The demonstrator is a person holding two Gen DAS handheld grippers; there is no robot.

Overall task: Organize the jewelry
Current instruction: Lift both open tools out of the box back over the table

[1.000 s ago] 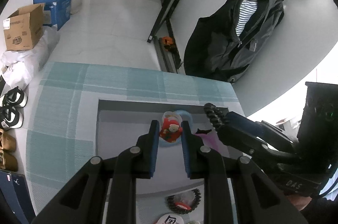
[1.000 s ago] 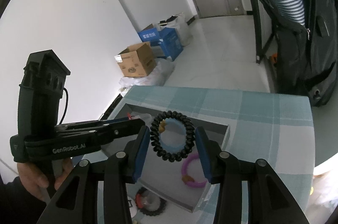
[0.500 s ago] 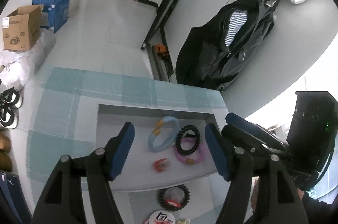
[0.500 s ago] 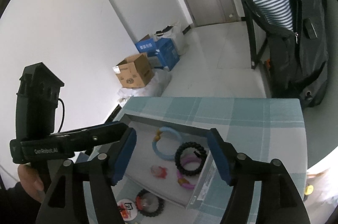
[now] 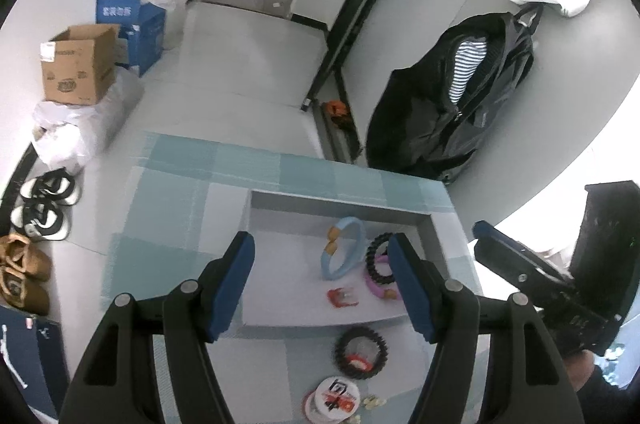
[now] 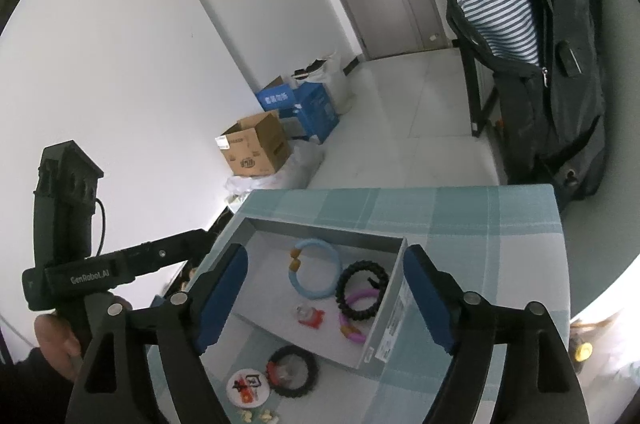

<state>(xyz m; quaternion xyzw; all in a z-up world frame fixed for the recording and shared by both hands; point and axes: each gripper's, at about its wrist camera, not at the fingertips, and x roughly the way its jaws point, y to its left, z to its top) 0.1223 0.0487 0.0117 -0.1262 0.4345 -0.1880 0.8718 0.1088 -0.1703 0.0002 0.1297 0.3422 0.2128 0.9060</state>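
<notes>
A grey tray (image 5: 340, 211) (image 6: 320, 228) stands on the checked tablecloth (image 5: 180, 191). In it lie a light blue bracelet (image 5: 348, 222) (image 6: 316, 243), a black braided bracelet (image 5: 371, 264) (image 6: 362, 264) across a purple one (image 5: 376, 288) (image 6: 349, 332), and a small red charm (image 5: 342, 298) (image 6: 310, 316). My left gripper (image 5: 320, 240) hangs open above the tray, holding nothing. My right gripper (image 6: 325, 252) hovers over the tray too, its jaws opening, with nothing between the pads. Each gripper also shows in the other's view: the left gripper (image 6: 120, 264), the right gripper (image 5: 520, 272).
In front of the tray lie another black bracelet (image 5: 340, 348) (image 6: 280, 390), a round white badge (image 5: 332, 394) (image 6: 248, 386) and some small beads. Beyond the table are a black backpack (image 5: 460, 103), cardboard and blue boxes (image 5: 76, 67) and shoes (image 5: 40, 203) on the floor.
The left gripper let go of the red charm and the right let go of the black bracelet; both now lie in the tray. Both grippers opened wide and drew back upward.
</notes>
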